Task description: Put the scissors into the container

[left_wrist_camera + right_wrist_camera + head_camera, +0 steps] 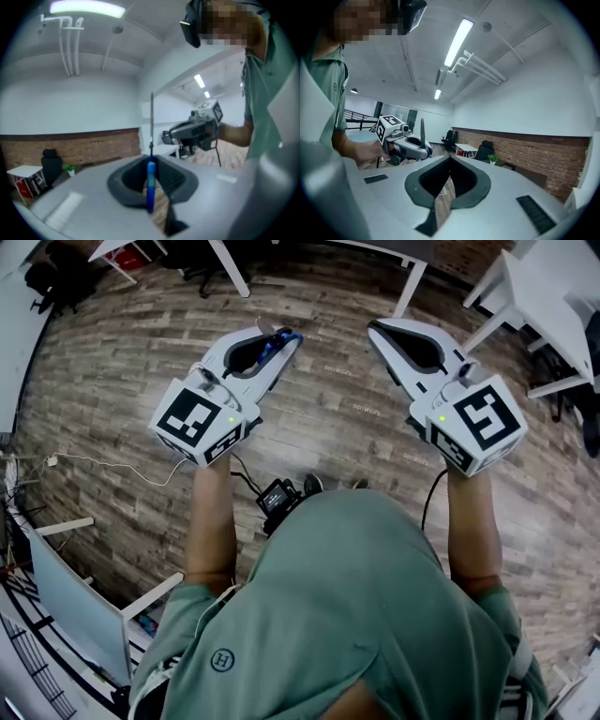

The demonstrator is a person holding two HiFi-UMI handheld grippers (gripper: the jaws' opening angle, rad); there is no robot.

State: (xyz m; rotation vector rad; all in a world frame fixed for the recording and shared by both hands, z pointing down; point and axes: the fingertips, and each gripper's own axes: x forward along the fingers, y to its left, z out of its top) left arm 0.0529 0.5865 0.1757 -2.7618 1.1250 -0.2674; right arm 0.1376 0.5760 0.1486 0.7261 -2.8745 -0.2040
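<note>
Left gripper (pixel 151 158): held up over the wood floor (pixel 112 409), jaws pinched on the scissors (pixel 151 183).
Scissors: edge-on between the fingers, with the blue handle hanging in the hollow behind the tips and the thin metal blade rising above them.
Grip spot: blurred, probably where handle meets blade.
Right gripper (pixel 450 160): fingers pressed together with nothing between them, well apart from the scissors.
</note>
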